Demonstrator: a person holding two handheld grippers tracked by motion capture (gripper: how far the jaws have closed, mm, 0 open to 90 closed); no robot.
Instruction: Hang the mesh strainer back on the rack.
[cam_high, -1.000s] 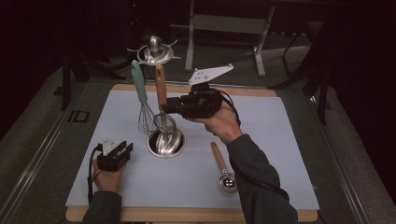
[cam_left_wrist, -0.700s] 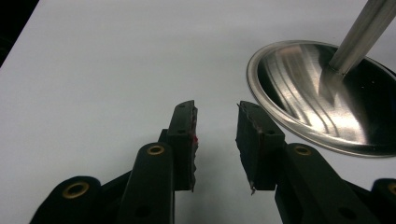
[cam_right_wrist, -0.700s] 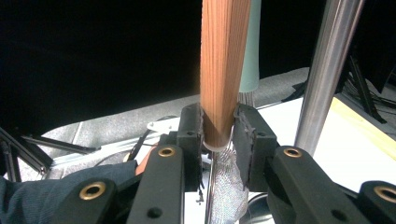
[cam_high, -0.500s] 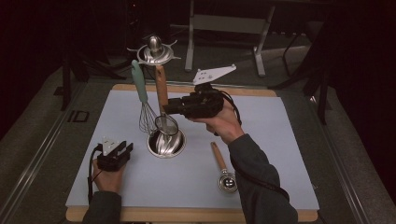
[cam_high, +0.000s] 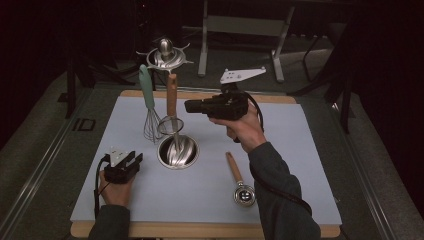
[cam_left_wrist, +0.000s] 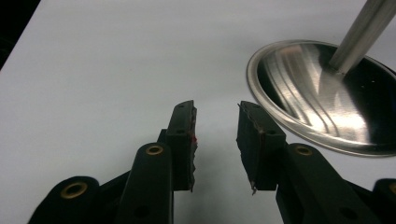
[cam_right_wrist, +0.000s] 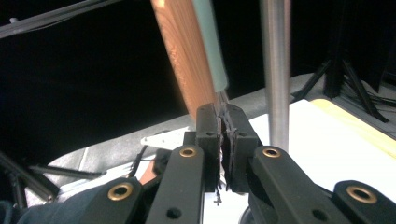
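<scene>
A metal utensil stand (cam_high: 165, 52) rises from its round base (cam_high: 178, 151) on the pale mat. A green-handled whisk (cam_high: 148, 100) and a wooden-handled strainer (cam_high: 171, 97) hang from it. My right gripper (cam_high: 187, 106) hovers level just right of the wooden handle. Its jaws have just been closing and now stand shut with nothing between them (cam_right_wrist: 223, 109). In the right gripper view, the wooden handle (cam_right_wrist: 182, 51), the green handle (cam_right_wrist: 210, 42) and the stand's pole (cam_right_wrist: 275, 70) lie beyond the tips. My left gripper (cam_high: 134, 159) rests on the mat left of the base, open and empty (cam_left_wrist: 215, 109).
A wooden-handled scoop (cam_high: 239, 180) lies on the mat (cam_high: 300, 150) at the front right, near the person's right forearm. The base's shiny rim (cam_left_wrist: 280, 70) lies close to the right of my left gripper's jaws. Dark frames and table legs stand behind the mat.
My right gripper has edged slightly right and up, away from the wooden handle. The left gripper and the hanging utensils have kept their places.
</scene>
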